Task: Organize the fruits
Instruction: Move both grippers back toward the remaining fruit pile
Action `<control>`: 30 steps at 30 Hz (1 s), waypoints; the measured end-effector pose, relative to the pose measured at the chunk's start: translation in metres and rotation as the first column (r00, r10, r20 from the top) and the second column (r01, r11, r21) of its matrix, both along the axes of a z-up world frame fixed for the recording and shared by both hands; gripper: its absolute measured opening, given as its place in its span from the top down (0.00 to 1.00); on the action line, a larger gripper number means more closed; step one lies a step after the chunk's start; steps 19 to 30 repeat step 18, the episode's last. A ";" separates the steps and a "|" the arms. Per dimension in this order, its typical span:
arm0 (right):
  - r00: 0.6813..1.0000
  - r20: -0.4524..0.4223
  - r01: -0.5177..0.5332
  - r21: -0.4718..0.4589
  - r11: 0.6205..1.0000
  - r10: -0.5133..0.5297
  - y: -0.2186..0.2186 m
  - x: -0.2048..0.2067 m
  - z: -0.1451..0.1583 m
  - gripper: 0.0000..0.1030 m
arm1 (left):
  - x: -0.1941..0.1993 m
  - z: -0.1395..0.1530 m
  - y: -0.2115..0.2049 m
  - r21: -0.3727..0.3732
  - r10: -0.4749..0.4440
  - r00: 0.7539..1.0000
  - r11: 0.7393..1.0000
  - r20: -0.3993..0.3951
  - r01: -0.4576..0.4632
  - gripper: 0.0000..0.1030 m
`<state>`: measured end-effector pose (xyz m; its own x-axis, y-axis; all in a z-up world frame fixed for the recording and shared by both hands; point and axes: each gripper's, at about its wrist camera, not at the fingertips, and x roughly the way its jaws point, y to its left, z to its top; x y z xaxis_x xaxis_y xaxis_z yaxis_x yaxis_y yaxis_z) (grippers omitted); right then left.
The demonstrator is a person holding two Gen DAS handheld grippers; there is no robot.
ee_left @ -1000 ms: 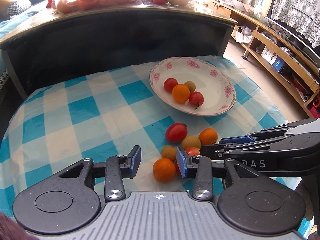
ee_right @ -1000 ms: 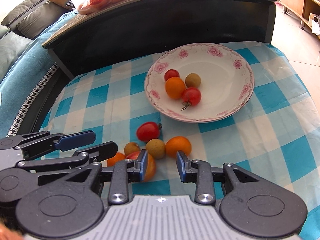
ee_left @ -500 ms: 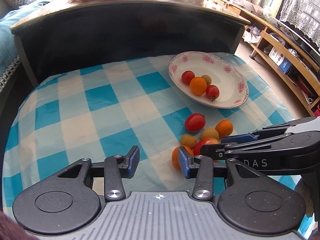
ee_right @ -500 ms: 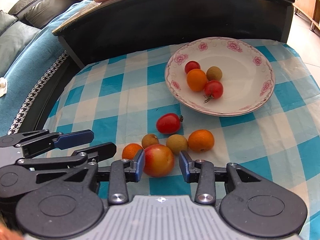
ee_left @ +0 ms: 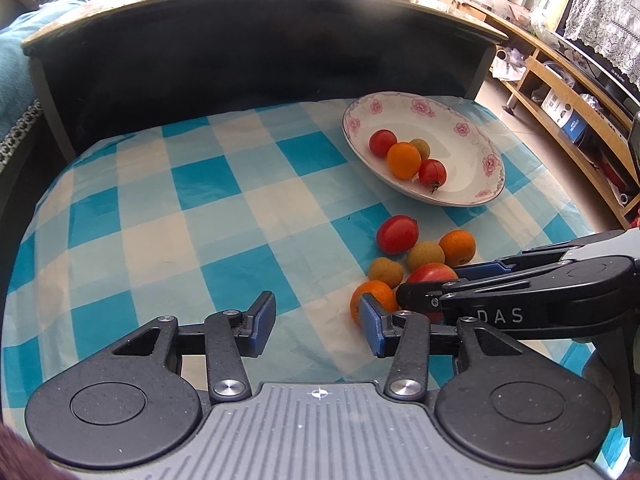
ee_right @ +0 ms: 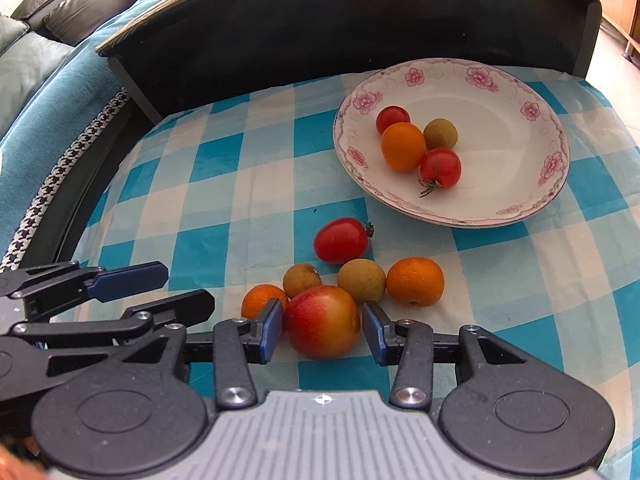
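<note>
Fruits lie in two groups on the blue-and-white checked tablecloth [ee_right: 224,208]. In the white floral-rimmed plate [ee_right: 516,160] sit two small red tomatoes, a round orange citrus [ee_right: 403,146] and a dull green-brown round fruit, bunched toward the plate's left side. On the cloth in front of the plate is a loose cluster: an oval red tomato [ee_right: 341,240], two tan-green round fruits [ee_right: 361,280], an orange citrus at the right [ee_right: 415,281], a smaller orange citrus at the left [ee_right: 262,300], and a large red-and-yellow peach-like fruit [ee_right: 322,321].

The right gripper [ee_right: 322,330] straddles that large fruit, its blue-padded fingers set on either side. The left pad looks to be touching the skin while a slim gap shows at the right pad, so the fingers are spread and not clamped; whether the fruit rests on the cloth is hard to judge from this low view.

The left gripper [ee_left: 318,326] hovers just left of the cluster, fingers wide apart and holding nothing, its right pad just in front of the smaller orange citrus [ee_left: 372,298]. A dark wooden table [ee_left: 256,40] stands behind the cloth.
</note>
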<state>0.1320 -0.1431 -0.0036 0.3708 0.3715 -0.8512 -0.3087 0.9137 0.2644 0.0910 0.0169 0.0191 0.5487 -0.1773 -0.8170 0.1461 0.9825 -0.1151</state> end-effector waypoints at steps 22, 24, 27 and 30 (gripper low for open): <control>1.000 -0.014 0.025 -0.032 0.999 -0.025 -0.028 -0.015 -0.001 0.55 | 0.012 -0.009 -0.024 -0.005 -0.032 0.999 0.999 -0.016 0.032 0.46; 1.000 -0.014 0.025 -0.032 0.999 -0.025 -0.028 -0.015 -0.001 0.55 | 0.012 -0.009 -0.024 -0.005 -0.032 0.999 0.999 -0.016 0.032 0.46; 1.000 -0.014 0.025 -0.032 0.999 -0.025 -0.028 -0.015 -0.001 0.55 | 0.012 -0.009 -0.024 -0.005 -0.032 0.999 0.999 -0.016 0.032 0.46; 1.000 -0.014 0.025 -0.032 0.999 -0.025 -0.028 -0.015 -0.001 0.55 | 0.012 -0.009 -0.024 -0.005 -0.032 0.999 0.999 -0.016 0.032 0.46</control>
